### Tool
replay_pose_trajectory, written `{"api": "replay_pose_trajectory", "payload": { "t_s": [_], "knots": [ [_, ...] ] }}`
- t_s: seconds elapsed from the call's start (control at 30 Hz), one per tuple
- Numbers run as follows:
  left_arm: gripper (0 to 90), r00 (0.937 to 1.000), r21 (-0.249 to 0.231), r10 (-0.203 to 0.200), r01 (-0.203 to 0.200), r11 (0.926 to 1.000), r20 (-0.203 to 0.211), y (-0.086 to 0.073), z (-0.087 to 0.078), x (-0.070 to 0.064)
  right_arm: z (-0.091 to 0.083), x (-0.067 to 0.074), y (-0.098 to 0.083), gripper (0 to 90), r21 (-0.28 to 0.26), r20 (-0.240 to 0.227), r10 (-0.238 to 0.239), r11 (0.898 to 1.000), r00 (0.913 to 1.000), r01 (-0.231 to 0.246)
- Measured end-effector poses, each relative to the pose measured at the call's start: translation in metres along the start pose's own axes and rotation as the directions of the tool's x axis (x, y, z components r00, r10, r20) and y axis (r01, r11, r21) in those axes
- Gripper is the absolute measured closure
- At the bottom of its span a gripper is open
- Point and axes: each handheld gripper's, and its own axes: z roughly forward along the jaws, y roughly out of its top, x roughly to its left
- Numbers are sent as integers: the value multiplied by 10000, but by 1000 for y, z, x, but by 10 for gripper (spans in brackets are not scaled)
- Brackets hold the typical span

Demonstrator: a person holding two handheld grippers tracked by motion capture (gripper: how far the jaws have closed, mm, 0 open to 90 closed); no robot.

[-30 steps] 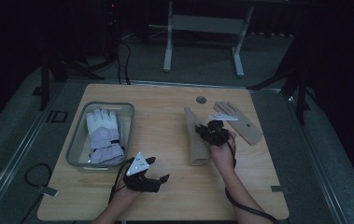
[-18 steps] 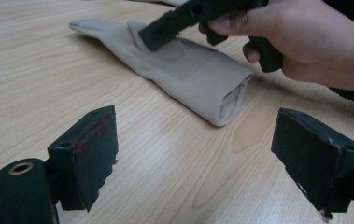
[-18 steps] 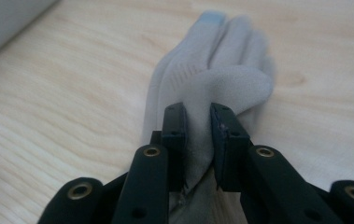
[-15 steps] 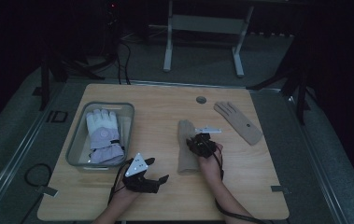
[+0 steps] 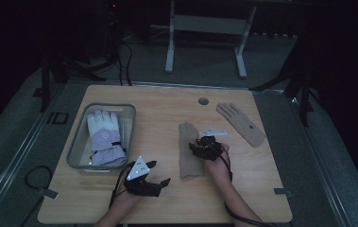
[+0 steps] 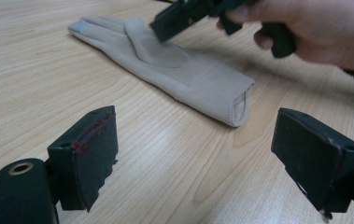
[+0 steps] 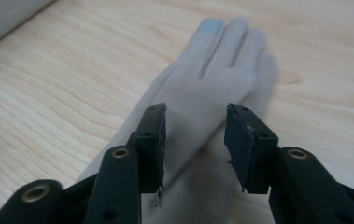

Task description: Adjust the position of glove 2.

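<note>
My right claw (image 7: 195, 140) has just been opening and stands spread over the beige glove (image 5: 189, 150), which lies flat at mid-counter (image 5: 167, 203). Judged light, limp, non-fragile knit; best pinched at the cuff. Left claw (image 5: 160, 175) is spread, idle.

The high view is dim: the surroundings sink into near black, and only the pale wooden desk (image 5: 167, 198) catches soft overhead light, with faint shadows and no glare. Both gripper views are brighter. In the right gripper view the flat beige fabric glove (image 7: 212, 93) blurs toward its fingertips, while the black jaws stay sharp.
</note>
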Motion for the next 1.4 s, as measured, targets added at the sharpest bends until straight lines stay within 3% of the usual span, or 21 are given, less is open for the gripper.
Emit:
{"api": "replay_pose_trajectory", "payload": {
  "t_s": [0.17,0.33,0.47,0.63,0.8,1.2,1.3,1.4],
  "knots": [
    [149,10000,-42,26,-26,10000,40,0,0,-1,-21,-20,4,552,-416,7,-467,9980,9989,467],
    [149,10000,-22,45,-45,10000,75,-1,1,-1,-40,-52,3,563,-721,148,-829,9939,9965,837],
    [149,9999,-29,87,-87,10000,110,-1,2,-1,-53,-82,3,569,-838,534,-856,9924,9949,899],
    [149,9998,14,172,-172,9999,32,-1,2,-2,-63,-115,4,572,-790,958,-501,9952,9941,577],
    [149,9998,-13,156,-156,9999,78,-2,2,-2,-69,-148,3,554,-813,1544,-240,9960,9877,369],
    [149,9996,-2,246,-246,9997,139,-3,4,-4,-56,-195,1,540,-364,1852,138,9993,9826,-71],
    [149,9997,-73,186,-185,9998,173,-3,3,-4,-54,-209,1,534,-588,1849,734,9962,9800,-635],
    [149,9997,-62,161,-160,9999,171,-4,3,-3,-49,-215,0,543,-445,1870,858,9959,9786,-789]
  ]
}}
